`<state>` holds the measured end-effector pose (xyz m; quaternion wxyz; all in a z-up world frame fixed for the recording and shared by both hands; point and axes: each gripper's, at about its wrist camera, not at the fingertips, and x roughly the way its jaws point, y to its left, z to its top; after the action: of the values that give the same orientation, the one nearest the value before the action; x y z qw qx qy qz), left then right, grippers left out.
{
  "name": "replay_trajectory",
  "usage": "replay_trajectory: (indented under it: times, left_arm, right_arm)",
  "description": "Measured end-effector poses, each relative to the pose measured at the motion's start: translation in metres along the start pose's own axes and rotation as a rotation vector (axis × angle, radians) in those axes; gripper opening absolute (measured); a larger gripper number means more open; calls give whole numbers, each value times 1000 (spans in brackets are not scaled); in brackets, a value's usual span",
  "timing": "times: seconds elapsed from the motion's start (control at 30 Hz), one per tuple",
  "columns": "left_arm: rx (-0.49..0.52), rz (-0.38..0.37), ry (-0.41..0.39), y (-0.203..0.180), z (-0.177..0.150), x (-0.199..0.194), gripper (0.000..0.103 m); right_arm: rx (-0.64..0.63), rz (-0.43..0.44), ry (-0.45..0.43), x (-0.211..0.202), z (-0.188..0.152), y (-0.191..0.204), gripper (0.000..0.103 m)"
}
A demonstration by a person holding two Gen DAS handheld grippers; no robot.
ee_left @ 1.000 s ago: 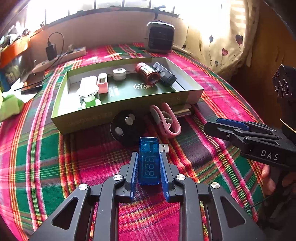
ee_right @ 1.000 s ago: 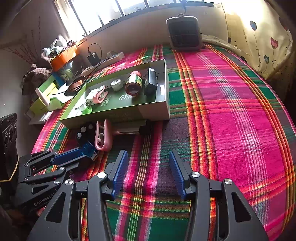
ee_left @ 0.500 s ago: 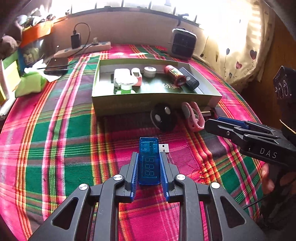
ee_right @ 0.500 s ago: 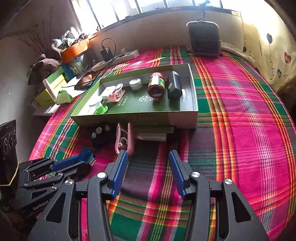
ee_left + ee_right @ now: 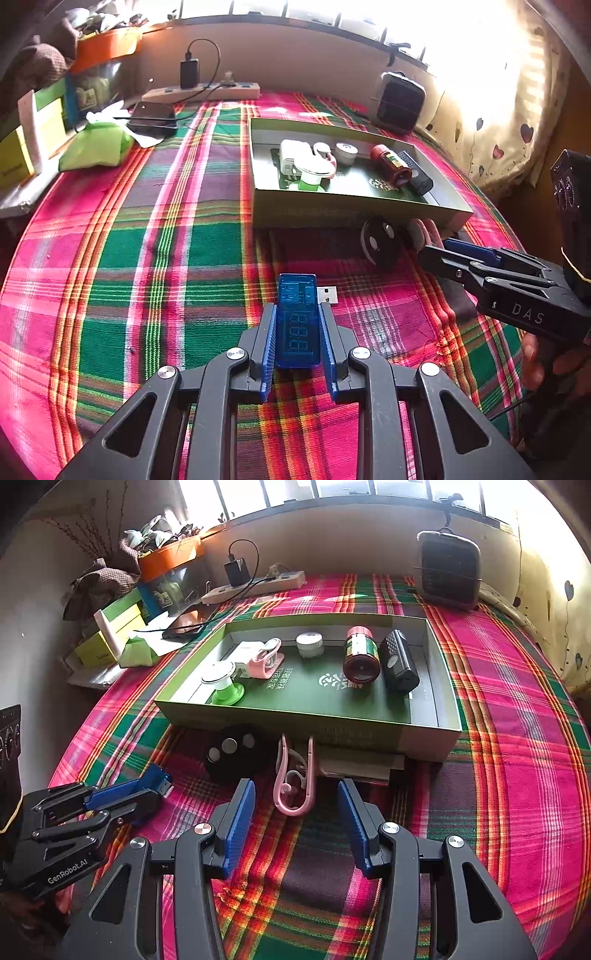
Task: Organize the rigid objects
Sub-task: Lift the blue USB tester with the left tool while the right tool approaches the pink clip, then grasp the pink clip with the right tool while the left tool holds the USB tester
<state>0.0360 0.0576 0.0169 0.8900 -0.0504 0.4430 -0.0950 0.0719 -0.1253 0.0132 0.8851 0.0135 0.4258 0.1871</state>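
My left gripper (image 5: 296, 314) is shut on a blue USB meter (image 5: 297, 325) and holds it above the plaid cloth; it also shows in the right wrist view (image 5: 155, 777). My right gripper (image 5: 295, 794) is open, its fingers on either side of a pink clip (image 5: 295, 779) lying on the cloth. A black round remote (image 5: 232, 751) lies left of the clip. Behind them stands a green tray (image 5: 310, 722) holding a brown bottle (image 5: 361, 659), a black box (image 5: 399, 662), a white jar (image 5: 309, 645) and several other small items.
A flat dark box (image 5: 356, 766) lies against the tray's front wall. A black speaker (image 5: 448, 570) stands at the back right. A power strip (image 5: 255, 585), a phone (image 5: 183, 622) and green boxes (image 5: 110, 635) lie at the back left.
My left gripper has swung left and back with the USB meter, so the tray now sits to its right. My right gripper has moved forward until its fingers flank the pink clip.
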Motion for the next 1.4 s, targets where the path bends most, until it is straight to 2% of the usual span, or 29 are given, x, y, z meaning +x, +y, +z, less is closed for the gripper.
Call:
replay_trajectory:
  times: [0.5,0.63,0.77,0.83,1.07,1.33,1.4]
  left_arm:
    - [-18,-6,-6,8,0,0,21]
    - [-19,-10,-7,9,-1,0,21]
    - [-18,-8,-7,8,-1,0,21]
    - [-17,-7,-7,9,-1,0,21]
    - [-16,-6,-8,9,-1,0,22]
    - [-13,-5,-7,8,-1,1,23]
    - [-9,-6,-5,6,0,1,27]
  right_arm:
    - [-7,-49,-6,8,6,6,48]
    - [-22,-74,-8,8,6,8,42]
    - [-26,-76,-2,9,5,8,28]
    - [-33,-83,-6,8,4,9,25]
    - [-55,-80,-14,-3,-2,8,25]
    - [-62,-98,29,-16,-17,-4,25]
    - [-61,-107,35,-18,-20,-7,25]
